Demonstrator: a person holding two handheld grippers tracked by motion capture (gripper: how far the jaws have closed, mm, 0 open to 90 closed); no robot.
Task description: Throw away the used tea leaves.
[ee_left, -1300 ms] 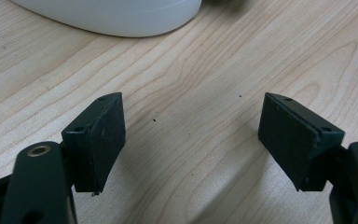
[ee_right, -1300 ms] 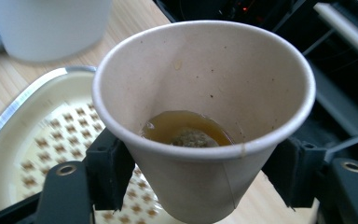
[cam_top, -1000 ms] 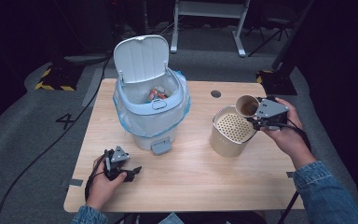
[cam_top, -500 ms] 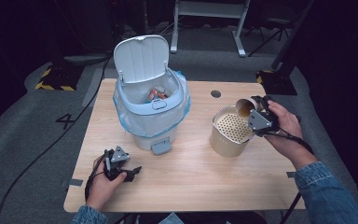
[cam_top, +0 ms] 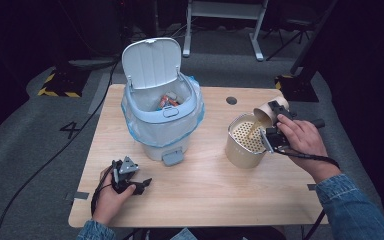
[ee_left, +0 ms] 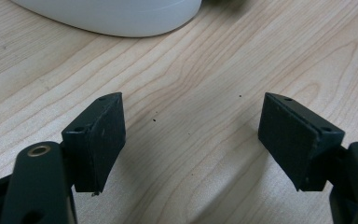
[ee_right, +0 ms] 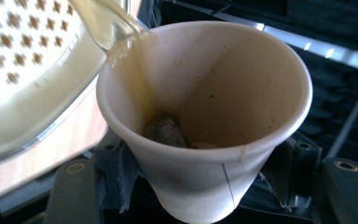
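Note:
My right gripper (cam_top: 274, 121) is shut on a beige paper cup (cam_top: 266, 110) and its jaws have just been closing tighter on it. The cup is tipped over a tan metal pot with a perforated strainer insert (cam_top: 244, 142). A thin stream of pale yellow liquid (cam_top: 252, 129) runs from the cup's lip into the strainer. In the right gripper view the cup (ee_right: 205, 116) sits between the jaws of my right gripper (ee_right: 200, 175), with a wet tea bag (ee_right: 165, 130) at its bottom beside the strainer (ee_right: 23, 70). My left gripper (cam_top: 141, 184) rests on the table, open and with nothing in it (ee_left: 191, 140).
A pale blue pedal bin (cam_top: 162, 120) with its lid (cam_top: 151, 62) raised and a plastic liner stands at the table's back left, with rubbish inside. Its white base (ee_left: 116, 16) lies just ahead of the left gripper. A round hole (cam_top: 231, 100) marks the wooden tabletop (cam_top: 205, 190).
The right hand has moved left and down toward the pot and tipped the cup further. Liquid now pours into the strainer. The left hand has stayed still.

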